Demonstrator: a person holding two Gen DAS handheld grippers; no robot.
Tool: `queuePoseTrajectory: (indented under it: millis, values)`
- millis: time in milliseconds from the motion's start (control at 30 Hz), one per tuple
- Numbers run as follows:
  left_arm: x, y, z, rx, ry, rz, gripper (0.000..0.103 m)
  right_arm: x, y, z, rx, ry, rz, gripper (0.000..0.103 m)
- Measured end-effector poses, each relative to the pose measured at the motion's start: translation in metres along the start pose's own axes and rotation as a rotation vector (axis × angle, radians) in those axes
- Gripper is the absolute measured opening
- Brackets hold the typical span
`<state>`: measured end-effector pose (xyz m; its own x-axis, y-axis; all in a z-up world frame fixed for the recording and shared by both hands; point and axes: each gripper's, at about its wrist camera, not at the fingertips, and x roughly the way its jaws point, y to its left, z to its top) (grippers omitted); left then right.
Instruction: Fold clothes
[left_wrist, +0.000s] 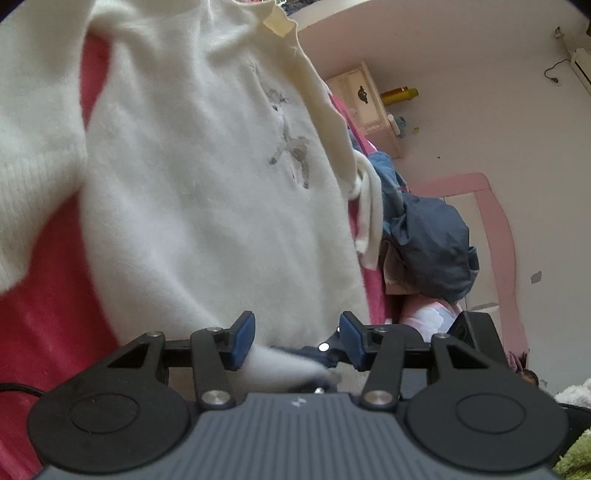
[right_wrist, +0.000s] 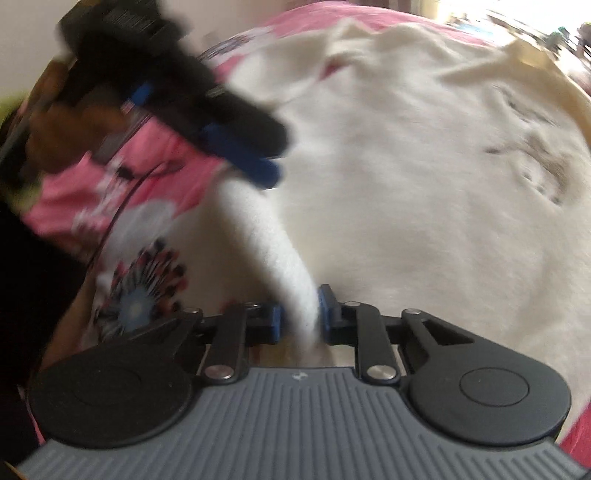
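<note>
On the pink bedspread, right gripper pinches white sweater; left gripper spread wide.

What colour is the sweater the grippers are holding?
Cream white sweater with a small grey motif on the chest; clearest in the left wrist view.
</note>
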<state>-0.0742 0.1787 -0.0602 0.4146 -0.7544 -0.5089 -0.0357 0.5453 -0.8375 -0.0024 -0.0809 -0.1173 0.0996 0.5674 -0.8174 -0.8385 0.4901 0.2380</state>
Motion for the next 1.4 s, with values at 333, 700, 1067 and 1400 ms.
queuePoseTrajectory:
  millis: [333,700,1067,1400]
  values:
    - [-0.044,0.007,-0.012,0.036,-0.104,-0.007,0.054,0.014,-0.107,-0.021,0.837,-0.038,0.286,0.011]
    - [0.004,-0.001,-0.025,0.073,-0.042,0.016,0.065,0.018,-0.106,-0.033,0.943,-0.042,0.384,0.011]
    - [0.016,0.007,-0.029,-0.003,-0.082,0.021,0.022,0.006,-0.093,-0.027,0.828,-0.05,0.361,0.015]
    - [-0.033,0.004,-0.036,-0.029,-0.08,-0.029,0.008,-0.035,-0.027,-0.003,0.231,-0.103,0.167,0.06]
